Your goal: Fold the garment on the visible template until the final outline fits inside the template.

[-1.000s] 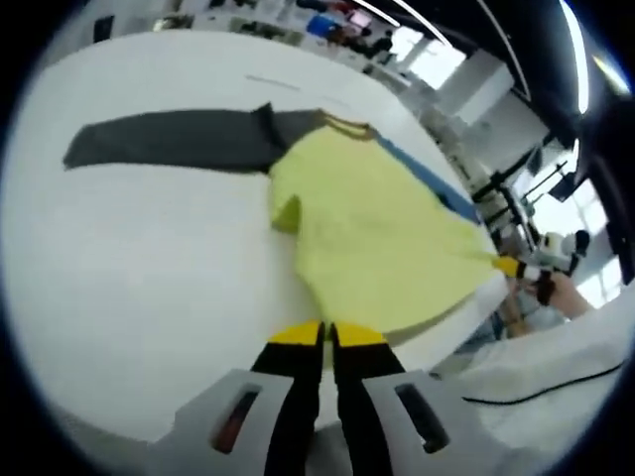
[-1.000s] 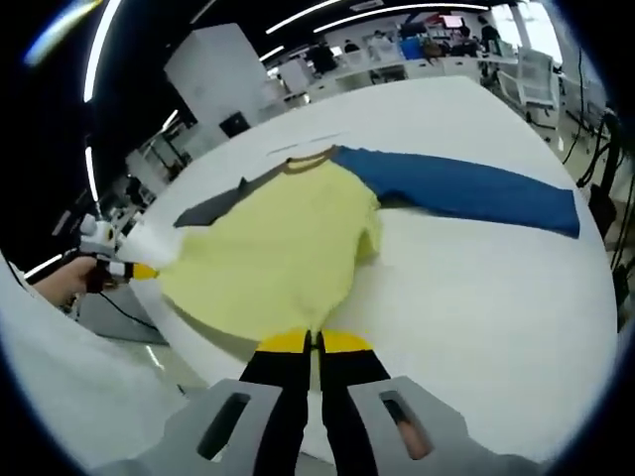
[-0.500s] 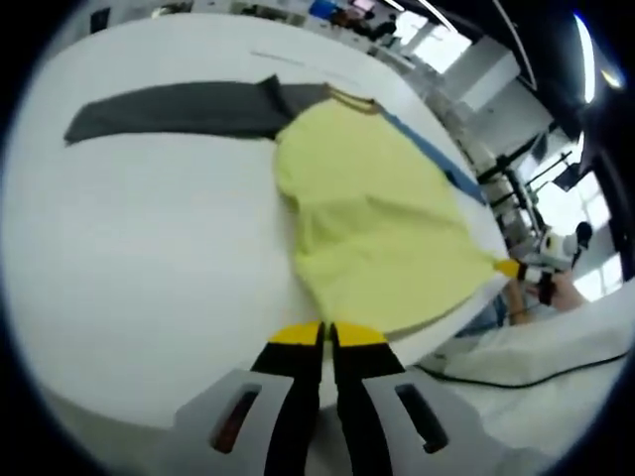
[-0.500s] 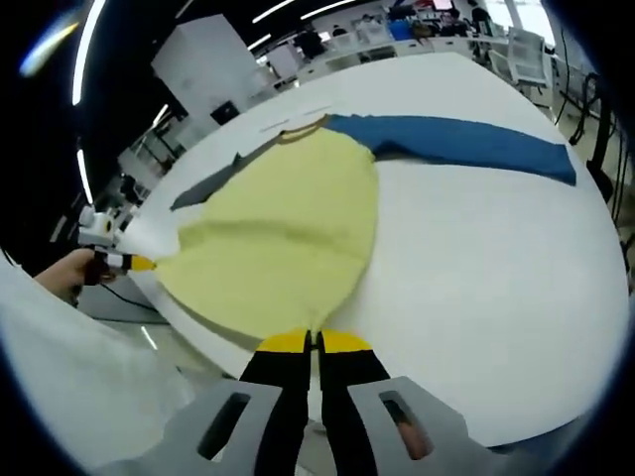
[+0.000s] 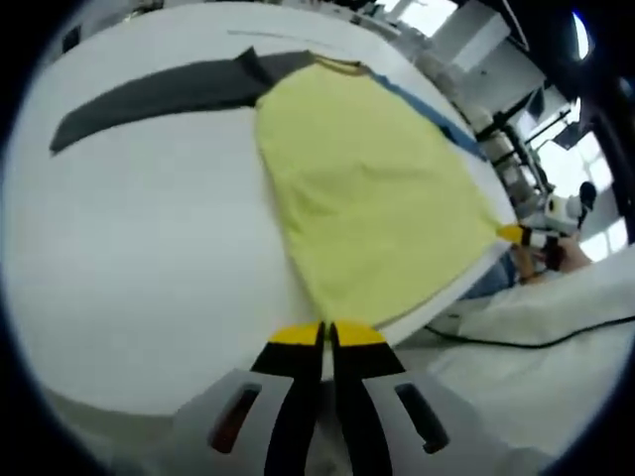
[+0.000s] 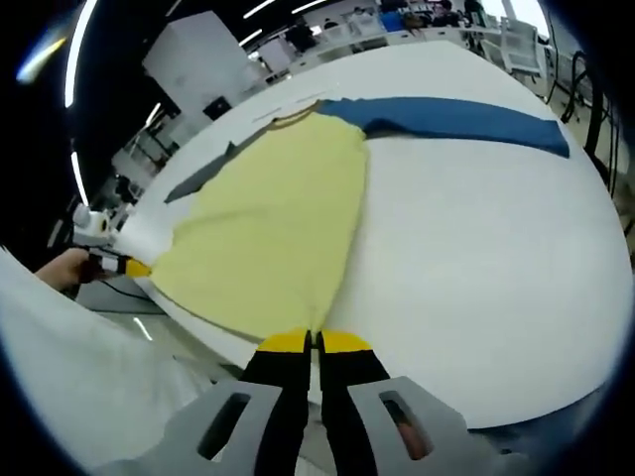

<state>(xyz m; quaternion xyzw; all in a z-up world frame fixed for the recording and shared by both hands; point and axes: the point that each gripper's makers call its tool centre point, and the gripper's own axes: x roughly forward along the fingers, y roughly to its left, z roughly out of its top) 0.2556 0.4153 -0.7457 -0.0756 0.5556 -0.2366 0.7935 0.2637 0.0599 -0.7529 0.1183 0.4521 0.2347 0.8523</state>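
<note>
A long-sleeved garment lies spread on the white table [image 5: 129,248]. It has a yellow body [image 5: 367,188], a grey sleeve [image 5: 149,91] and a blue sleeve [image 6: 456,117]. My left gripper [image 5: 325,337] is shut on one corner of the yellow hem. It appears again in the right gripper view, at the far-left hem corner [image 6: 131,266]. My right gripper [image 6: 313,342] is shut on the other hem corner and appears at the right in the left gripper view [image 5: 514,235]. The hem hangs stretched between them over the table's near edge. The yellow body [image 6: 268,228] lies smooth.
A thin marked line [image 6: 293,107] runs on the table just past the collar. The person's hand [image 6: 62,270] and white clothing [image 5: 536,347] are at the near table edge. Desks, chairs and equipment [image 6: 417,20] stand beyond the table's far side.
Both grippers have drawn the hem toward the near edge. The bunched fold at the side of the yellow body has flattened out, and the body now lies longer and smoother.
</note>
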